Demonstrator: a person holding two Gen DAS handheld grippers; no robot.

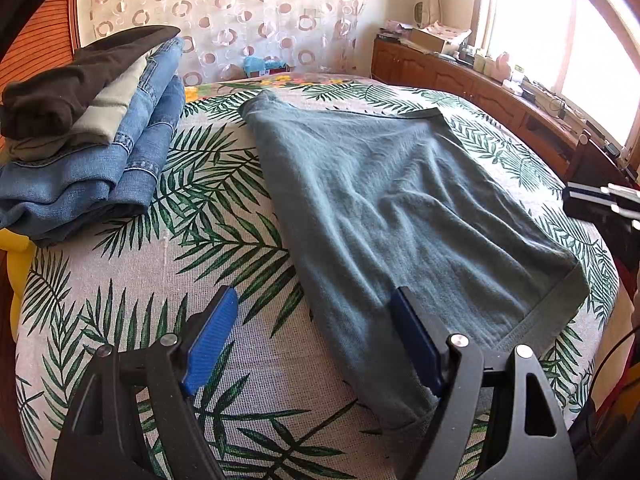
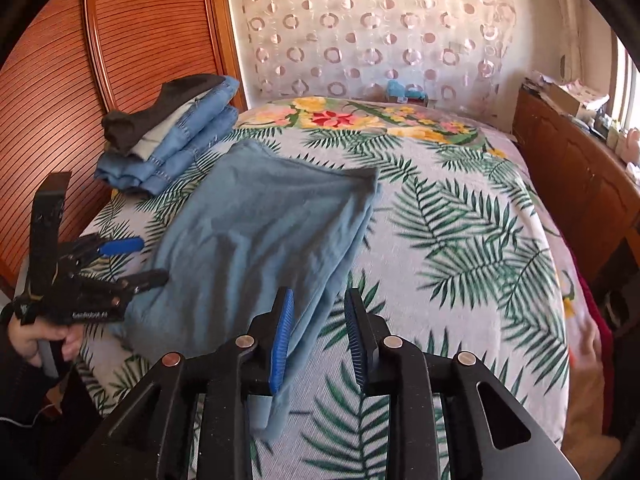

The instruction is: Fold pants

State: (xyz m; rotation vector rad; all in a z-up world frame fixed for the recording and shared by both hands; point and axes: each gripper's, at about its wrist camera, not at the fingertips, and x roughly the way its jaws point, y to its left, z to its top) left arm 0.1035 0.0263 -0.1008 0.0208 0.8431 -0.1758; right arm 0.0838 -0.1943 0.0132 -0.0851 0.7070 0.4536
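On the palm-print bedspread (image 1: 208, 216), folded teal pants (image 1: 400, 208) lying flat beside a stack of folded clothes (image 1: 92, 132).
Left gripper (image 1: 316, 340) spread wide, empty, over the pants' near edge; right gripper (image 2: 318, 336) parted narrowly, nothing pinched, pants corner draped against its left pad.

Left hand-held gripper (image 1: 316, 336) gapes wide; right hand-held gripper (image 2: 320, 336) parted.
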